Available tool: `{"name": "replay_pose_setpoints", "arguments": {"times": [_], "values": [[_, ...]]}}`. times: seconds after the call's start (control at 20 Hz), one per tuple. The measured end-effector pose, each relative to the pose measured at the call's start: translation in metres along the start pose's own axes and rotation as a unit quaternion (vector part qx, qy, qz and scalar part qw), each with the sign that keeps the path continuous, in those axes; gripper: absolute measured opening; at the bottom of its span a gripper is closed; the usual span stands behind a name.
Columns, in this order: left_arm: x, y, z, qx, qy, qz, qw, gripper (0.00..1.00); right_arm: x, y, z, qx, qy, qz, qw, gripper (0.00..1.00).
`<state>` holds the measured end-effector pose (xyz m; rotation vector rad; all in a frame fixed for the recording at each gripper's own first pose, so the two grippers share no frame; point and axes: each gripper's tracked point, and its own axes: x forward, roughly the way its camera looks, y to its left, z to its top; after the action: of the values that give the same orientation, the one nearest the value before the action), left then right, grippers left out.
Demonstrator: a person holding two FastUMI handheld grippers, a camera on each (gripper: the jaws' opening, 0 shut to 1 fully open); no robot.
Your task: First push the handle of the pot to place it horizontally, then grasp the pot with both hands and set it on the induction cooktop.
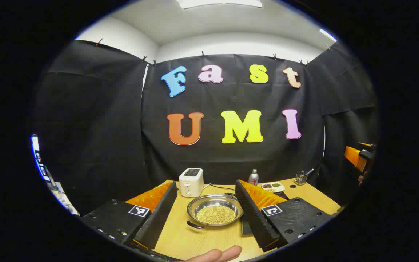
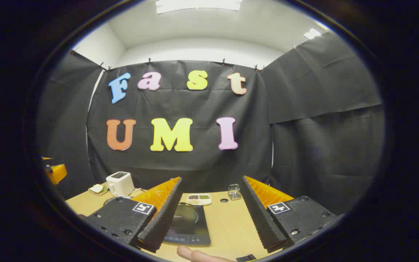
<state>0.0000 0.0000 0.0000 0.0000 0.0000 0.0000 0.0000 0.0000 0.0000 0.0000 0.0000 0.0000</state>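
1. A booth hung with black cloth surrounds a wooden table [image 1: 180, 240], which carries everything the task needs; both grippers hang above its near edge, looking across it, so nothing is in hand yet.

2. The induction cooktop [image 2: 189, 222] lies flat on the table in the right gripper view, between that gripper's fingers. Its top looks bare, so I judge it ready to take the pot.

3. The pot [image 1: 215, 210], a shallow metal pan holding pale grains, sits on the table in the left gripper view, between that gripper's fingers and well short of them. A dark handle [image 1: 195, 225] sticks out at its near left, toward the camera, so the push to set it level across seems not yet done.

4. The left gripper [image 1: 206, 218] has its fingers spread wide and touches nothing. Lined up on the pot, it seems best placed for the handle push.

5. The right gripper [image 2: 209, 225] is likewise spread wide and empty, aimed at the cooktop.

6. A white toaster [image 1: 191, 182] stands just behind the pot, its cord trailing over the table; it could crowd a lift made toward the back.

7. Smaller things sit along the far edge: a bottle [image 1: 253, 177], a divided dish [image 1: 273, 187] and a small glass holder [image 1: 300, 178]. They are well apart from the pot.

8. A fingertip [image 1: 224, 254] shows at the bottom rim of the left gripper view.
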Motion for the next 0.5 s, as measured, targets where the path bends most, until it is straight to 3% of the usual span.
{"name": "replay_pose_setpoints", "arguments": {"times": [0.5], "values": [[-0.0068,-0.0029,0.0032,0.002,-0.021,-0.007,1.0,0.96,-0.0022,0.0035,-0.0017,-0.003,0.0,0.006,1.0,0.99]]}}
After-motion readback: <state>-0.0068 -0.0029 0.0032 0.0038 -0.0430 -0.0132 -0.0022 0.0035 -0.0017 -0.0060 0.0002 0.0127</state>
